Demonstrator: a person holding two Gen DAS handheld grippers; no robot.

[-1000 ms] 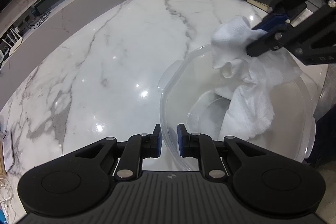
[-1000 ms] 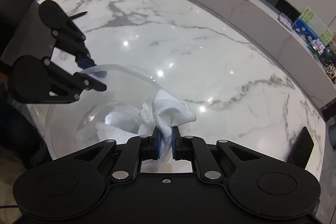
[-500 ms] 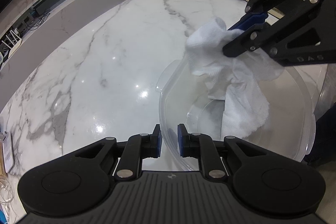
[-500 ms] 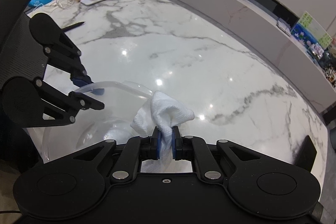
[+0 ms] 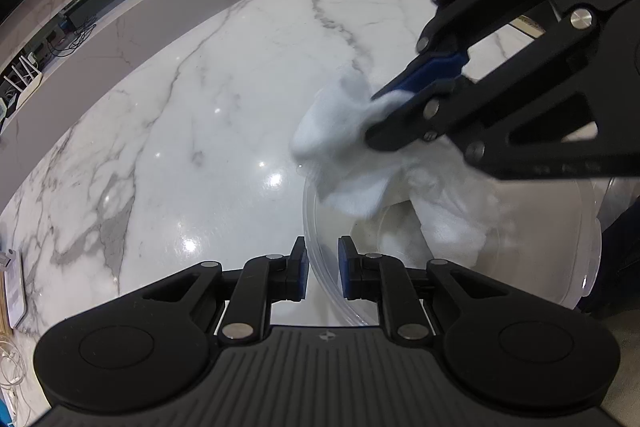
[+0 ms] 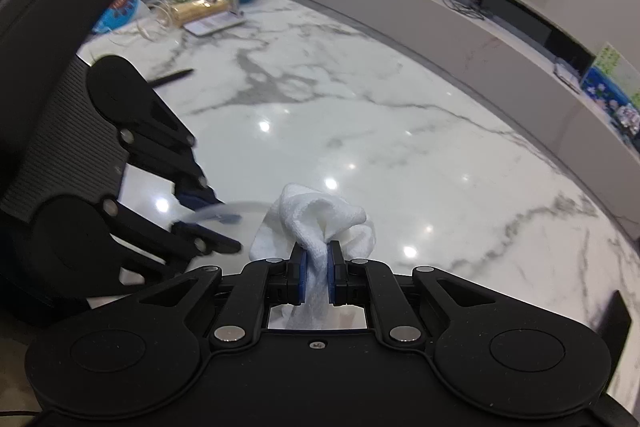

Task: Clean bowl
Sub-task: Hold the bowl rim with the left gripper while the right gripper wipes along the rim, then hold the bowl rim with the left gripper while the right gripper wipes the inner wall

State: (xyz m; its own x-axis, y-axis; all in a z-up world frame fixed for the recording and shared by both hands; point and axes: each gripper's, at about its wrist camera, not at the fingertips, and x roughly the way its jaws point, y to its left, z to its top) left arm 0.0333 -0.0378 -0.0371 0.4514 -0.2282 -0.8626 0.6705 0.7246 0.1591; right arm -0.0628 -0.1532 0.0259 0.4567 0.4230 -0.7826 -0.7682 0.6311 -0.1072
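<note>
Pinched at its near rim between the blue pads of the left gripper (image 5: 322, 271), nearly closed: a clear, round plastic bowl (image 5: 560, 283) on the white, grey-veined marble table (image 5: 208, 115). Clamped tight in the fully closed right gripper (image 6: 317, 277): a bunched white terry cloth (image 5: 352, 163), draped over the bowl's far rim and hanging inside.

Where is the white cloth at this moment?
The white cloth is pinched in the right gripper. In the left wrist view it hangs at right over the far rim of the clear plastic bowl, which the left gripper holds at its near rim.
</note>
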